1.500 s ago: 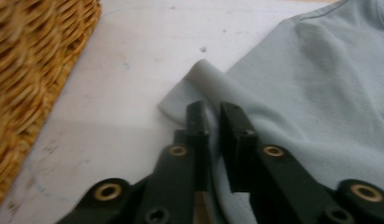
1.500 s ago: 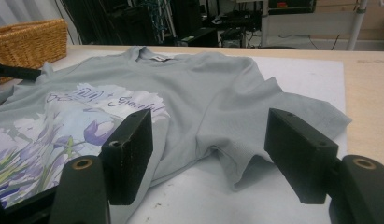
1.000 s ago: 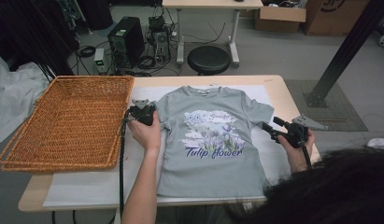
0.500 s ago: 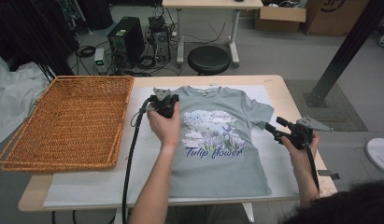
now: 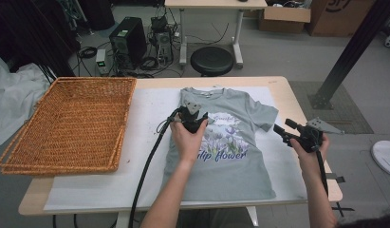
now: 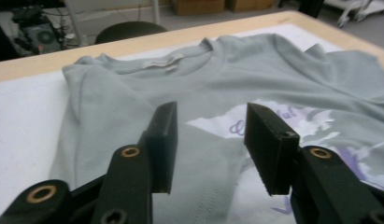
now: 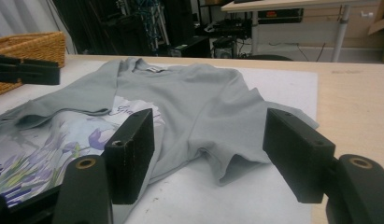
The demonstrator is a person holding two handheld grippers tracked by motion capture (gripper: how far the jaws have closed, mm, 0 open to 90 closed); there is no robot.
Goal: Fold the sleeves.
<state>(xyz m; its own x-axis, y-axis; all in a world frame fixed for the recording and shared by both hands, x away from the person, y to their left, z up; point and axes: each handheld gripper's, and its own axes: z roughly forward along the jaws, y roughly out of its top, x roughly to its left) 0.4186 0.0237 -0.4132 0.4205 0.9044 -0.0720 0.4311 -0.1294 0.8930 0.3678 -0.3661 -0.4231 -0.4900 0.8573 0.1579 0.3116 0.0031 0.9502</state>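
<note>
high view: both grippers, left (image 5: 198, 119) and right (image 5: 279, 131), gape empty at t-shirt (image 5: 230, 166) edges

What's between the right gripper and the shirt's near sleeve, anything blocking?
Nothing visible. The right gripper hovers with jaws open just off the sleeve of the grey T-shirt; between them lies bare white table cover. The left gripper sits over the shirt's other side, well clear.

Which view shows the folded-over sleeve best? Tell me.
The left gripper view: the folded sleeve lies large just past the open jaws. In the high view it is partly covered by the left gripper; the right gripper view shows it edge-on.
</note>
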